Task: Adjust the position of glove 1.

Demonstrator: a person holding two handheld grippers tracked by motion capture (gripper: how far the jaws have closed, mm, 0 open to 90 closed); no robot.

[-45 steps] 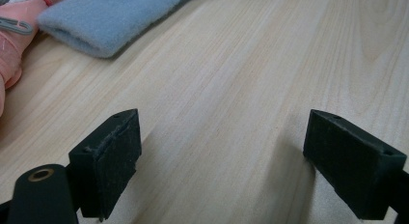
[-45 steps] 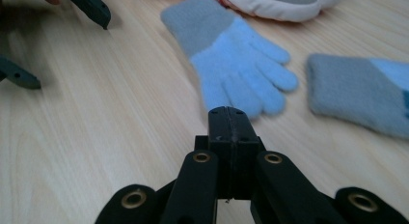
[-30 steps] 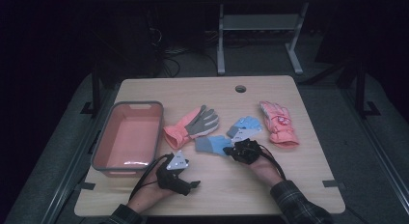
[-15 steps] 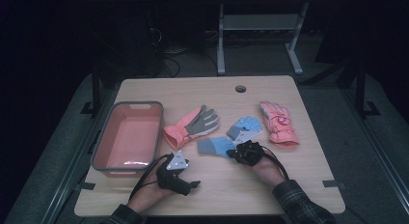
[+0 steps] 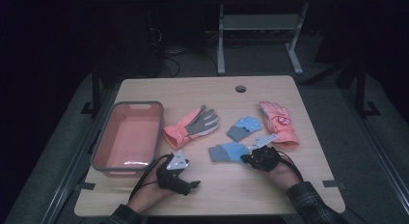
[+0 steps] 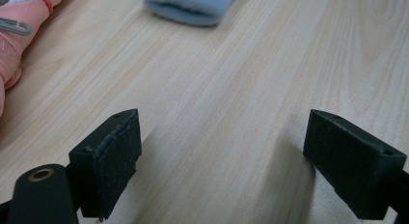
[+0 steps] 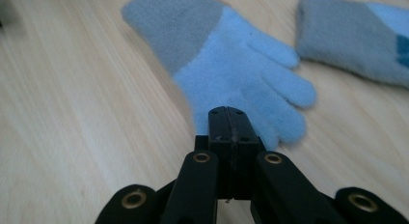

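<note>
Right gripper [image 7: 228, 119] pinches light-blue glove [image 7: 241, 74] just ahead; left gripper [image 6: 226, 151] gapes wide, idle. Next we carry glove toward bin [image 5: 99, 147].

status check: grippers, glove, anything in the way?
Right gripper shut on blue glove. Left gripper open, over bare table. Second blue glove beside it, apart.
</note>
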